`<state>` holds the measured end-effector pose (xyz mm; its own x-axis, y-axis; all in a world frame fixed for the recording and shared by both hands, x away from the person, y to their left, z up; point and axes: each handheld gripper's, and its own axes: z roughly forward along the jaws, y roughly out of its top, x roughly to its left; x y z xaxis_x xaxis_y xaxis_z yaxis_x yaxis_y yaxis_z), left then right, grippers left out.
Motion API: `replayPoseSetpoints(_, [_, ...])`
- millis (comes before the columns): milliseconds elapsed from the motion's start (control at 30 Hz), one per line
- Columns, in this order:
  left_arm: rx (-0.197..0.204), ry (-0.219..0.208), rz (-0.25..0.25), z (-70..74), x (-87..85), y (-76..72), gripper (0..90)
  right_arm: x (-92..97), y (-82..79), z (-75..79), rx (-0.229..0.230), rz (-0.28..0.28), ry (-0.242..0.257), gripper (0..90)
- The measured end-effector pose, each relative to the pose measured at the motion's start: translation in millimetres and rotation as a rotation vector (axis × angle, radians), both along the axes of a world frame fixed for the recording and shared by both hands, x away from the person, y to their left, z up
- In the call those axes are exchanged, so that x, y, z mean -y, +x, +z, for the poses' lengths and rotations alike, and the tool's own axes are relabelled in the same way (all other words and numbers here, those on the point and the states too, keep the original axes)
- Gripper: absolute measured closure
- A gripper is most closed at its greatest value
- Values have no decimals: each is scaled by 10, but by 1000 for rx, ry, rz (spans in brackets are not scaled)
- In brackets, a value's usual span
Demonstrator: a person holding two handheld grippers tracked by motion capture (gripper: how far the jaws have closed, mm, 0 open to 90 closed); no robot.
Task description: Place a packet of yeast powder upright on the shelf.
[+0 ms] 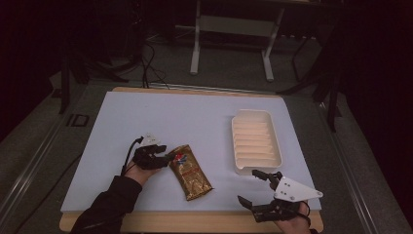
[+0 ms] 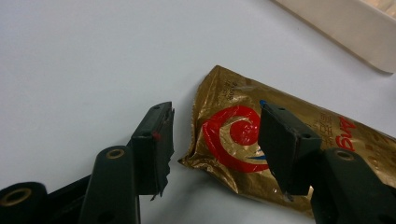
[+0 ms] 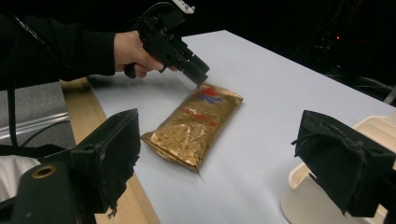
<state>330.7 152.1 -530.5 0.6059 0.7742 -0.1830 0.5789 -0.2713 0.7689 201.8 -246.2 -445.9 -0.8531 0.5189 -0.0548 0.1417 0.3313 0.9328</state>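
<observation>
Left gripper [image 2: 215, 140] jaws apart astride the crinkly gold foil snack pouch [image 1: 190, 171] end; light, slippery, best pinched at the flat seal. Right gripper [image 1: 255, 187] spread wide, empty.

dim room, dark vignetted edges; light falls on the pale table [image 1: 195, 122]; glare glints off the gold packet [image 2: 243, 135]; close jaws blur.

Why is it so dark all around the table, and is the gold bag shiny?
High view: the white table is lit, the floor beyond nearly black. Left gripper view: the gold snack bag glints on its crinkles, and the near tool looks soft. Right gripper view: dark background too.
</observation>
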Motion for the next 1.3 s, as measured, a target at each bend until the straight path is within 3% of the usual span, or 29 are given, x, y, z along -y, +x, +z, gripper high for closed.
replayPoseSetpoints(200, [-29,42,9,-63,19,56,475,1,0,-3,-2,0,0,138])
replayPoseSetpoints(333, [-63,17,2,-105,1,86,498,2,3,-8,-8,0,-1,138])
replayPoseSetpoints(433, [-81,21,-11,-119,13,95,517,2,6,-11,-9,1,-2,138])
replayPoseSetpoints(533, [-105,53,-7,-152,41,96,559,-2,6,-13,-11,3,-4,139])
replayPoseSetpoints(700, [-103,57,-5,-168,65,77,587,-5,4,-12,-11,3,-5,139])
replayPoseSetpoints(733, [-85,84,9,-169,83,61,644,-7,9,-14,-14,4,-6,139])
replayPoseSetpoints(767, [-85,84,9,-169,83,61,679,-7,9,-14,-14,4,-6,139])
replayPoseSetpoints(800, [-75,100,15,-171,94,55,679,-8,9,-16,-17,3,-6,139])
replayPoseSetpoints(1000, [-56,126,7,-176,146,22,848,-19,9,-19,-21,5,-5,140])
replayPoseSetpoints(1300, [-53,131,18,-151,188,0,891,-7,10,-13,-21,3,2,140])
